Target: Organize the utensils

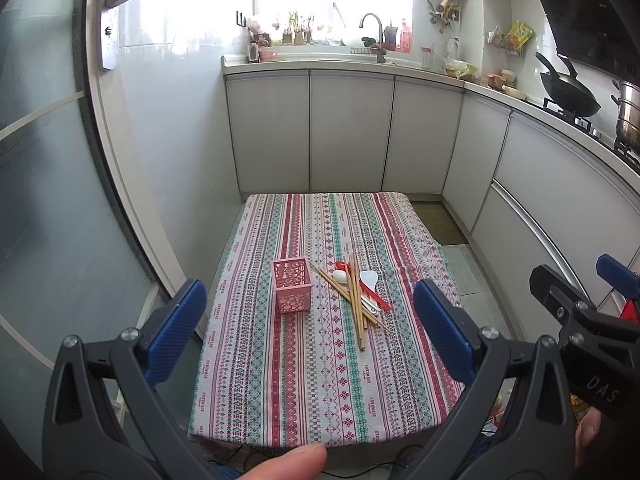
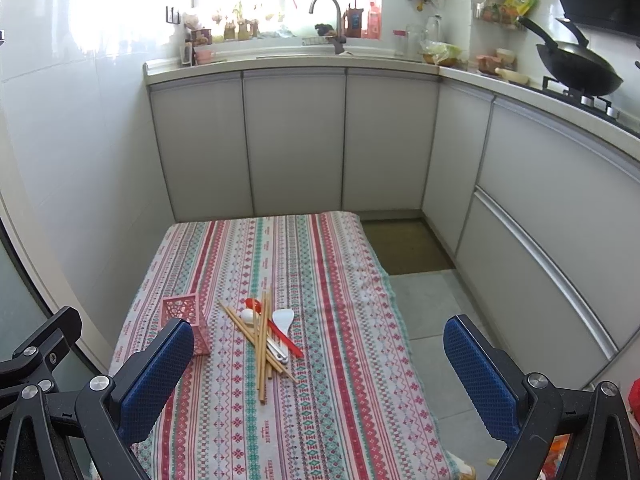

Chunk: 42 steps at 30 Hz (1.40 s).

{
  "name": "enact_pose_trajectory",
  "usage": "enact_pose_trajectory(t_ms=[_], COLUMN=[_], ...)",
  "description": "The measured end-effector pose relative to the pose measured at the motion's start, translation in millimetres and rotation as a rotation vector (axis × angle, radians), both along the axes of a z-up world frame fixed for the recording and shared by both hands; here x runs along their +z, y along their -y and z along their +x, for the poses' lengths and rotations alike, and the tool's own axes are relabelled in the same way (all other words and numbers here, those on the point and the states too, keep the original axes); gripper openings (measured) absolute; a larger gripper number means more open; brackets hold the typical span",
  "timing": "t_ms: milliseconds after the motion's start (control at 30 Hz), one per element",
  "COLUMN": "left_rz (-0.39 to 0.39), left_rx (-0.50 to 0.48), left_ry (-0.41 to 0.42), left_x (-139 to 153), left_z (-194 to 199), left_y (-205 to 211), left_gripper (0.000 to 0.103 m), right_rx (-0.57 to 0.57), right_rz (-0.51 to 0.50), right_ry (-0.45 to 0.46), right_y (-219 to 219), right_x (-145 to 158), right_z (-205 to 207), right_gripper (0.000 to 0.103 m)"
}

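- Left claw (image 1: 310,312) & right claw (image 2: 320,372): both spread wide, nothing held, above near end of table (image 1: 280,400).
- Pink holder (image 1: 291,286) upright on striped cloth, left of pile.
- Chopsticks (image 1: 356,300), white spoon (image 1: 369,280), red utensil (image 1: 344,267) heaped just beside holder, w/ chopsticks crossing on top.

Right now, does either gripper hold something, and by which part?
Nothing is held. The left gripper and right gripper are open, above the table, away from the utensils.
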<state>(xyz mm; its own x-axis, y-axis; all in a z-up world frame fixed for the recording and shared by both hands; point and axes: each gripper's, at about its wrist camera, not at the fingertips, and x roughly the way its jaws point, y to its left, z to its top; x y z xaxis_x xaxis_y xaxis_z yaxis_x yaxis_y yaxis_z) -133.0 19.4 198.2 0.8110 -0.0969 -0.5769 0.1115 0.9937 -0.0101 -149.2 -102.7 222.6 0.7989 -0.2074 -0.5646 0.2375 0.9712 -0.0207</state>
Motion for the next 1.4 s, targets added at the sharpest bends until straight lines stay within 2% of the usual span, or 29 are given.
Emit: enact_pose_trajectory(t_ms=[167, 233, 300, 367, 500, 600, 700, 867, 900, 933, 1033, 1100, 1200, 1267, 1400], left_rz=[-0.004, -0.011, -0.029, -0.067, -0.096, -0.121, -0.163, -0.210, -0.225, -0.247, -0.313, -0.344, -0.360, -0.366, -0.370], left_rx=[-0.006, -0.014, -0.024, -0.028, 0.009, -0.015, -0.065, -0.096, -0.096, -0.096, -0.102, -0.110, -0.108, -0.100, -0.077], left_ry=[-0.017, -0.029, -0.080, -0.147, -0.284, -0.377, -0.458, -0.579, -0.609, -0.634, -0.682, -0.693, -0.701, -0.698, -0.688], left_x=[-11, -21, -38, -60, -109, -140, -165, -201, -208, -215, -231, -237, -247, -251, -259], left_z=[12, 22, 42, 65, 104, 129, 152, 194, 202, 209, 228, 238, 252, 262, 278], left_y=[3, 2, -3, -10, -15, -9, 4, 29, 33, 35, 41, 48, 58, 65, 73], left_gripper=[0.103, 0.103, 0.103, 0.103, 0.103, 0.103, 0.102, 0.096, 0.092, 0.084, 0.072, 0.065, 0.057, 0.050, 0.040], right_rx=[0.010, 0.052, 0.107, 0.103, 0.041, 0.061, 0.129, 0.122, 0.121, 0.124, 0.133, 0.145, 0.165, 0.185, 0.177], right_rz=[0.004, 0.035, 0.092, 0.121, 0.076, 0.139, 0.234, 0.310, 0.314, 0.317, 0.322, 0.338, 0.395, 0.443, 0.457], right_ry=[-0.005, 0.009, 0.027, 0.041, -0.082, -0.187, -0.282, -0.399, -0.413, -0.422, -0.421, -0.434, -0.474, -0.510, -0.535], right_y=[4, 11, 24, 41, 66, 79, 85, 98, 101, 103, 108, 110, 109, 109, 108], right_x=[-11, -21, -39, -61, -111, -149, -183, -223, -227, -230, -236, -244, -265, -280, -295], right_z=[14, 25, 41, 58, 109, 146, 180, 232, 241, 249, 271, 284, 297, 303, 310], right_gripper=[0.103, 0.103, 0.103, 0.103, 0.103, 0.103, 0.102, 0.099, 0.098, 0.097, 0.091, 0.084, 0.066, 0.049, 0.041])
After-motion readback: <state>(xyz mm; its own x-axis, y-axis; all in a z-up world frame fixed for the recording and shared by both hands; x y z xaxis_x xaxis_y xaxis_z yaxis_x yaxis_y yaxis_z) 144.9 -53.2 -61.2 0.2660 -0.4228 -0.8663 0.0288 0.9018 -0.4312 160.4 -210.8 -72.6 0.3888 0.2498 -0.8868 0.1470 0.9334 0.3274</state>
